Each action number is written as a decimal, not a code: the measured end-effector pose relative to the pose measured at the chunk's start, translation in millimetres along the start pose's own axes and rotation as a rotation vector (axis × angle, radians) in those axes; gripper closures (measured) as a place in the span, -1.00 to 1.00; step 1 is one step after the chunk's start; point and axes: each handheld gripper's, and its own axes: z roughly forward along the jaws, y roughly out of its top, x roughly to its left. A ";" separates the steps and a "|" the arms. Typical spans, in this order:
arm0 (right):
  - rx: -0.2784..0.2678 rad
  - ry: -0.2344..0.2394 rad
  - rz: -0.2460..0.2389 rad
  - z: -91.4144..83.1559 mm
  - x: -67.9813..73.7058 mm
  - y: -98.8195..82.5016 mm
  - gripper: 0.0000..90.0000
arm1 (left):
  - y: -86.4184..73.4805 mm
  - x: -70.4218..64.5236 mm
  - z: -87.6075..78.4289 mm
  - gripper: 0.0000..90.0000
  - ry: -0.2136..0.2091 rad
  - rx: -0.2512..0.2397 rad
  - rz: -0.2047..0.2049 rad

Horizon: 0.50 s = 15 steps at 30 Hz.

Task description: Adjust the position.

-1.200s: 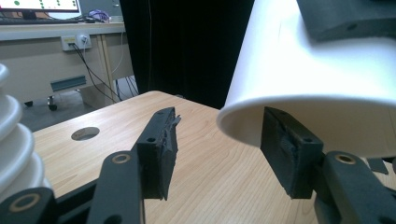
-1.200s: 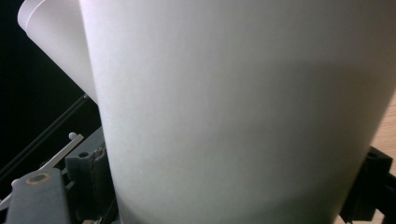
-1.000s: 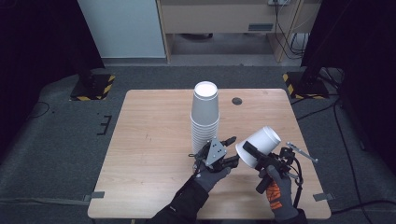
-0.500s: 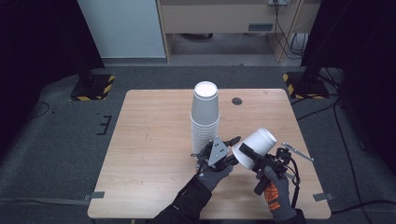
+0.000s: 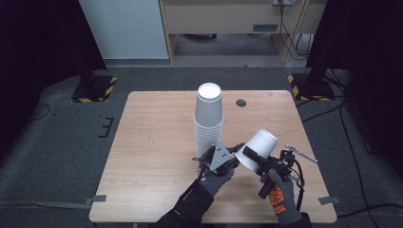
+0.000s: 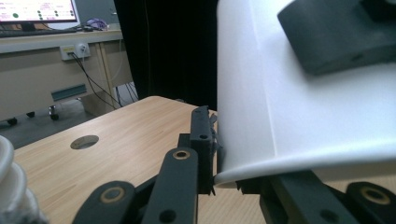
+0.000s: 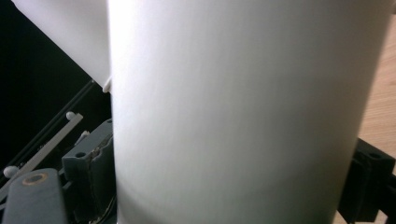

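Cup stack [image 5: 208, 118] sitting mid table [image 5: 152, 142], hole [image 5: 241, 102] just right of it. Loose cup [image 5: 257, 148] tilting front-right of stack, btwn L gripper [image 5: 227, 156] & R gripper [image 5: 260, 160], above tabletop.

High view: fixed above near edge of worktop [image 5: 157, 142], facing forward and down; whole worktop, surrounding floor and far cabinet in frame, moderately far.

Left gripper view: rides on left hand-held gripper [image 5: 233, 153], sits low over worktop [image 6: 116, 140], looks along own jaws toward far desk with monitor; very near white cup [image 6: 299, 93].

Right gripper view: rides on right hand-held gripper [image 5: 259, 159], pressed close against cup [image 7: 233, 112]; sliver of worktop at right edge.

Shared: cup [image 5: 256, 148] in all three; worktop hole [image 5: 241, 102] [image 6: 84, 142] and cup stack [image 5: 208, 118] [image 6: 14, 186] in high and left gripper views.
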 end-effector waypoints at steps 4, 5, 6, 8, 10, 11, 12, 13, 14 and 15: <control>-0.001 -0.002 -0.003 -1.0 -2.0 1.7 -0.74 | -1.7 -0.7 -2.5 0.84 -0.005 0.009 -0.007; 0.000 -0.001 -0.003 -0.8 -2.4 1.6 -0.74 | -1.7 -0.6 -2.9 0.84 -0.005 0.012 -0.006; 0.000 -0.001 -0.003 -0.8 -2.4 1.6 -0.74 | -1.7 -0.6 -2.9 0.84 -0.005 0.012 -0.006; -0.005 -0.001 -0.014 0.1 -2.3 1.7 -0.75 | -1.3 -0.3 -4.5 0.85 -0.005 0.014 -0.005; -0.004 -0.004 -0.022 -0.2 -2.2 2.1 -0.76 | -1.2 -0.5 -5.2 0.85 -0.004 0.016 0.001; -0.006 -0.005 -0.030 0.0 -2.2 2.4 -0.77 | -1.1 -0.5 -5.9 0.85 -0.005 0.017 0.004; -0.007 -0.004 -0.034 0.2 -2.4 2.4 -0.78 | -1.3 -0.4 -6.7 0.85 -0.006 0.018 0.006; -0.007 -0.005 -0.035 0.4 -2.7 2.4 -0.79 | -1.6 -0.3 -7.3 0.86 -0.006 0.018 0.006; -0.011 -0.009 -0.038 1.0 -3.1 2.4 -0.81 | -2.3 -0.2 -8.4 0.86 -0.007 0.019 0.000; -0.011 -0.009 -0.038 1.0 -3.1 2.4 -0.81 | -2.3 -0.2 -8.4 0.86 -0.007 0.019 0.000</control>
